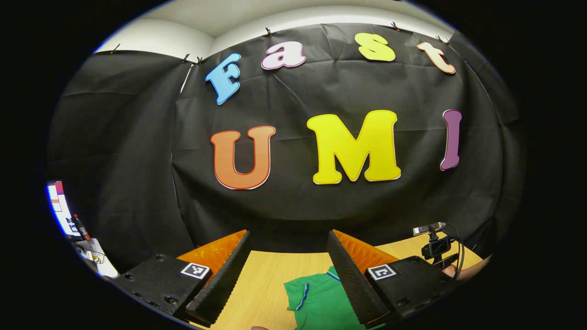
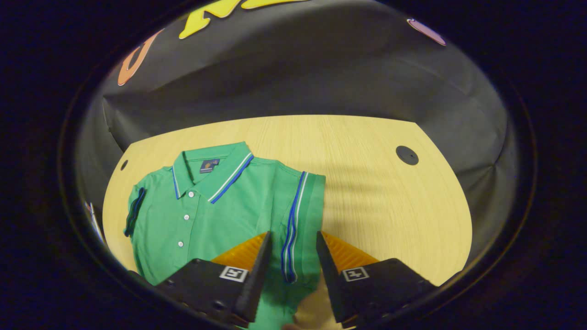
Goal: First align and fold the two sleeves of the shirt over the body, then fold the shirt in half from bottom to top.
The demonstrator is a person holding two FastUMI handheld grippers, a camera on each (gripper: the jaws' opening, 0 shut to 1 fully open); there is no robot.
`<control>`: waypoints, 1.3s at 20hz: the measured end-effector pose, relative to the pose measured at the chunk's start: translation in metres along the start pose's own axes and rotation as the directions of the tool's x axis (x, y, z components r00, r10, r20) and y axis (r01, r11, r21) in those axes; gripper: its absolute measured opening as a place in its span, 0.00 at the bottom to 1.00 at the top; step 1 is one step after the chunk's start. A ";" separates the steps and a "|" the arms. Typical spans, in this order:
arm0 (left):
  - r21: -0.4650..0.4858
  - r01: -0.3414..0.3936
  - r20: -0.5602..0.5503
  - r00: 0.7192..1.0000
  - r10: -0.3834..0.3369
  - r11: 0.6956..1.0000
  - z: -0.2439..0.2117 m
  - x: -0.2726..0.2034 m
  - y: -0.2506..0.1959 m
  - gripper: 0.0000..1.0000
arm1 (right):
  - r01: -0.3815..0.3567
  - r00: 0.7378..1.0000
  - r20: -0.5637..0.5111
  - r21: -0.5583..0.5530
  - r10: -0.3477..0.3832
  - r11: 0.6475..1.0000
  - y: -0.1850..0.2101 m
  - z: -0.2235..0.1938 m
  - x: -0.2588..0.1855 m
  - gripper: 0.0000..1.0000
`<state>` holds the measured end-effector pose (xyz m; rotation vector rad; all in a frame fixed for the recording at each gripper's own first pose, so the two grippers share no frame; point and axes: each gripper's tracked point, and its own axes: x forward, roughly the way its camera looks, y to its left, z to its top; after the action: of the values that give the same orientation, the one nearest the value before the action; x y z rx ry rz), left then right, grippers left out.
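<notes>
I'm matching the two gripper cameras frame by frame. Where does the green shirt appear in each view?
Left gripper view: the green shirt sits at the bottom centre, between that gripper's fingers, cut off by the edge.
Right gripper view: the green shirt lies left of centre, collar away from the camera.
Shared landmark: the wooden table, also seen in the left gripper view.

Pale wooden table [image 2: 367,192] — black cloth wall [image 1: 321,206], perhaps white ceiling [image 1: 220,18].
</notes>
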<state>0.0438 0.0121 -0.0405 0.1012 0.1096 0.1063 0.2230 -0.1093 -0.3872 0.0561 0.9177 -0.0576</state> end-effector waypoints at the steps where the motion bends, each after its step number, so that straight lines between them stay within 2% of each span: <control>1: 0.002 -0.001 -0.004 1.000 0.001 1.000 -0.001 0.001 0.000 1.00 | -0.006 1.000 -0.004 0.017 0.006 1.000 0.001 0.000 0.002 0.53; 3: 0.007 -0.002 -0.012 1.000 0.003 1.000 -0.003 0.003 0.000 1.00 | -0.010 1.000 0.001 0.048 0.010 0.999 0.001 0.004 0.005 0.50; 5: 0.008 -0.002 -0.016 1.000 0.002 1.000 -0.004 0.004 -0.001 1.00 | 0.000 1.000 -0.025 0.033 0.001 0.999 -0.002 -0.002 0.011 0.49; 7: 0.014 -0.002 -0.017 1.000 0.002 1.000 -0.004 0.005 0.000 1.00 | 0.010 1.000 -0.018 0.065 -0.008 0.998 -0.006 0.004 0.010 0.29; 8: 0.015 -0.002 -0.013 1.000 0.002 1.000 -0.004 0.006 0.000 1.00 | 0.006 1.000 -0.019 0.065 -0.005 0.998 -0.007 0.001 0.009 0.27; 10: 0.016 0.002 -0.012 1.000 -0.001 1.000 -0.004 0.007 -0.001 1.00 | 0.012 1.000 -0.014 0.087 -0.011 0.996 -0.012 0.004 0.007 0.01; 13: 0.003 0.005 -0.017 1.000 -0.005 1.000 -0.007 0.007 -0.001 1.00 | -0.017 1.000 -0.001 0.094 0.018 0.995 -0.010 0.009 -0.002 0.00; 18: -0.028 -0.006 -0.033 0.999 0.005 1.000 -0.014 0.004 0.006 1.00 | -0.062 0.995 0.080 0.093 0.054 0.994 0.003 0.030 -0.038 0.01; 24: -0.032 -0.036 -0.040 0.999 0.034 0.999 -0.016 -0.008 0.022 1.00 | -0.100 0.991 0.091 -0.006 0.100 0.995 0.073 0.037 -0.058 0.01; 26: -0.032 -0.040 -0.044 0.998 0.038 0.999 -0.018 -0.010 0.027 1.00 | -0.151 0.987 0.059 0.010 0.150 0.988 0.106 0.029 -0.059 0.01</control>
<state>0.0294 0.0394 -0.0547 0.0685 0.1494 0.1494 0.2182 -0.0042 -0.3197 0.1367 0.8525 0.0742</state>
